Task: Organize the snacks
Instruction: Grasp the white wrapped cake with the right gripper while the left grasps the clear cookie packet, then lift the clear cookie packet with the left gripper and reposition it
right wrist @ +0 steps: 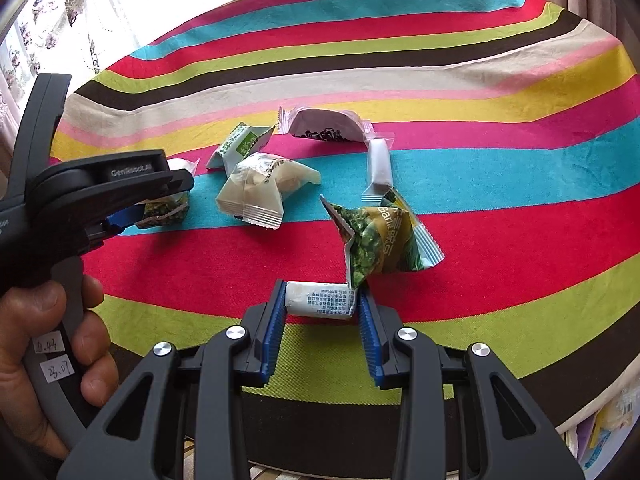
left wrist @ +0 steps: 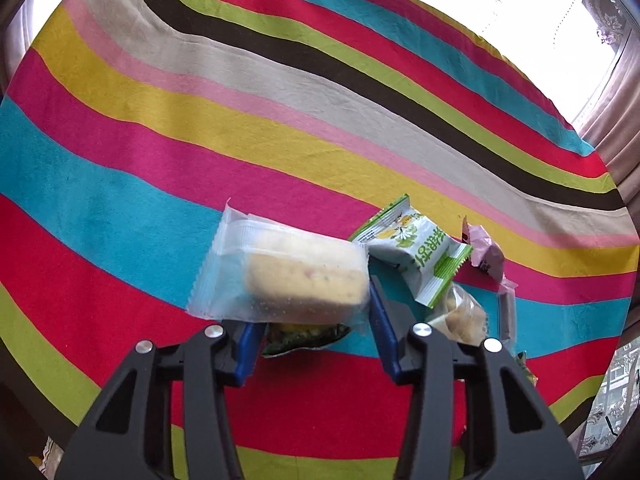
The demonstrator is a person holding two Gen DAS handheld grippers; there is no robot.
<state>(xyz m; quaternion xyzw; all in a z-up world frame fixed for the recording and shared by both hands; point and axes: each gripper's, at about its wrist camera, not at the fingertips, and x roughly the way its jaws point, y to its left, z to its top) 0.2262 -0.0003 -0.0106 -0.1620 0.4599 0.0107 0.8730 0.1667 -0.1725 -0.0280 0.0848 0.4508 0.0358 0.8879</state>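
Left tongs (left wrist: 316, 312): you had them closed across the clear-wrapped cake (left wrist: 296, 276), its long axis crosswise to the pads.
Right tongs (right wrist: 320, 308): you pinched the white packet (right wrist: 320, 300) likewise.
Surface (right wrist: 500, 184): remaining snacks lay ahead, nearer your left.

The striped tablecloth (left wrist: 280, 128) is matt woven cloth, faintly creased. The cake packet (left wrist: 280, 276) wears cloudy, soft plastic film; the green pea packet (right wrist: 384, 236) is glossy foil-like wrap. The left gripper (left wrist: 316, 320) is matt black plastic with shiny metal pins.
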